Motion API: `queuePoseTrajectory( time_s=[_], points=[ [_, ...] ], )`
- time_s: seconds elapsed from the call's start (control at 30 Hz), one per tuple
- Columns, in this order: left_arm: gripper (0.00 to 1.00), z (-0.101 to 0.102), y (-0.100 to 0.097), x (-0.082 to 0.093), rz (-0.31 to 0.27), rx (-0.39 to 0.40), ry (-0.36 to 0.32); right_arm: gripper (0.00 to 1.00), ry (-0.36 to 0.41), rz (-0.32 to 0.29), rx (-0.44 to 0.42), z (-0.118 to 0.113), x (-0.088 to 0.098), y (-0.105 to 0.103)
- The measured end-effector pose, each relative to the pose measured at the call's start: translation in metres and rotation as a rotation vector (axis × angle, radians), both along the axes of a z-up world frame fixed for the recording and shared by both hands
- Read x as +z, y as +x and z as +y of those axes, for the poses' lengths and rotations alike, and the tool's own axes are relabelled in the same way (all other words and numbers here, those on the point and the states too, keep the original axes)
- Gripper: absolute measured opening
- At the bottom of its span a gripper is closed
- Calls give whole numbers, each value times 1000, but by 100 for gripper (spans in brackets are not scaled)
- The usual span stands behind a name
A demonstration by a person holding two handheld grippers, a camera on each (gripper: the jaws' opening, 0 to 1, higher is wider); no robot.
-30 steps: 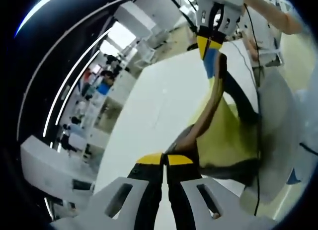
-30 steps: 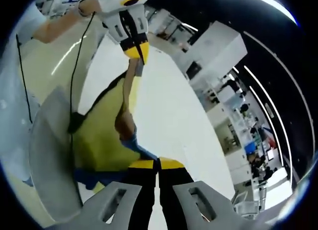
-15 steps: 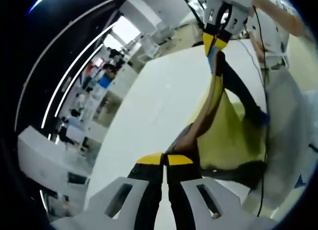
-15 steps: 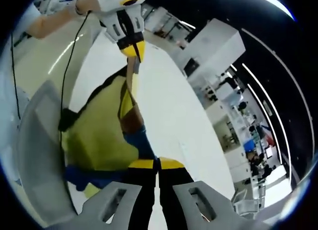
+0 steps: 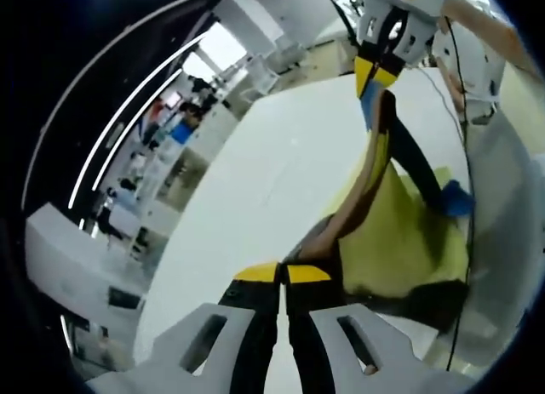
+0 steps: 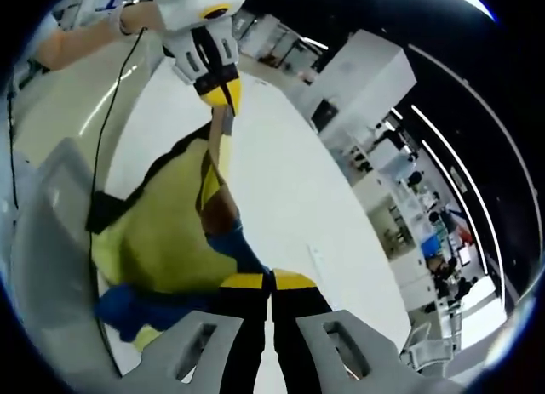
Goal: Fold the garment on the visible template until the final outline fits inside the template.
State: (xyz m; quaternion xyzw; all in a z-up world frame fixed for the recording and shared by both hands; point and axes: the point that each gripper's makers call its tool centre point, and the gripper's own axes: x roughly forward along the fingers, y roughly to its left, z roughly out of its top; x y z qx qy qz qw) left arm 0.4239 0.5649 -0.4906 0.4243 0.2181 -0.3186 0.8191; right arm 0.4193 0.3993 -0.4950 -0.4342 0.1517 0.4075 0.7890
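A yellow-green garment (image 5: 400, 241) with dark trim and blue sleeves hangs stretched between both grippers above the white table (image 5: 272, 173). My left gripper (image 5: 281, 275) is shut on one bunched edge of it. At the top of the left gripper view, my right gripper (image 5: 372, 81) is shut on the other end of that edge. In the right gripper view, my right gripper (image 6: 271, 281) pinches the garment (image 6: 162, 232), and the left gripper (image 6: 223, 96) holds it from above. A blue sleeve (image 6: 128, 305) dangles low.
A grey surface (image 6: 43, 241) lies behind the hanging cloth. A black cable (image 6: 106, 122) trails from the left gripper, held by a person's arm (image 6: 77, 37). White cabinets (image 6: 366, 79) and several people (image 5: 174, 126) stand beyond the table's far edge.
Both views have shifted as the hands moved. The hanging yellow panel and its blue sleeve have swung and spread a little. Both grippers stay shut on the cloth.
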Motion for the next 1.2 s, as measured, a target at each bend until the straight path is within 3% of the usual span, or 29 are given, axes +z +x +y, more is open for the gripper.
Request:
queuePoseTrajectory(
  time_s=[0.4, 1.2],
  points=[
    [0, 6, 23, -21, 19, 31, -67, 1, 35, -15, -39, 0, -18, 23],
    [0, 18, 71, -66, 15, 78, -68, 1, 65, 19, -96, 0, -61, 65]
  ],
)
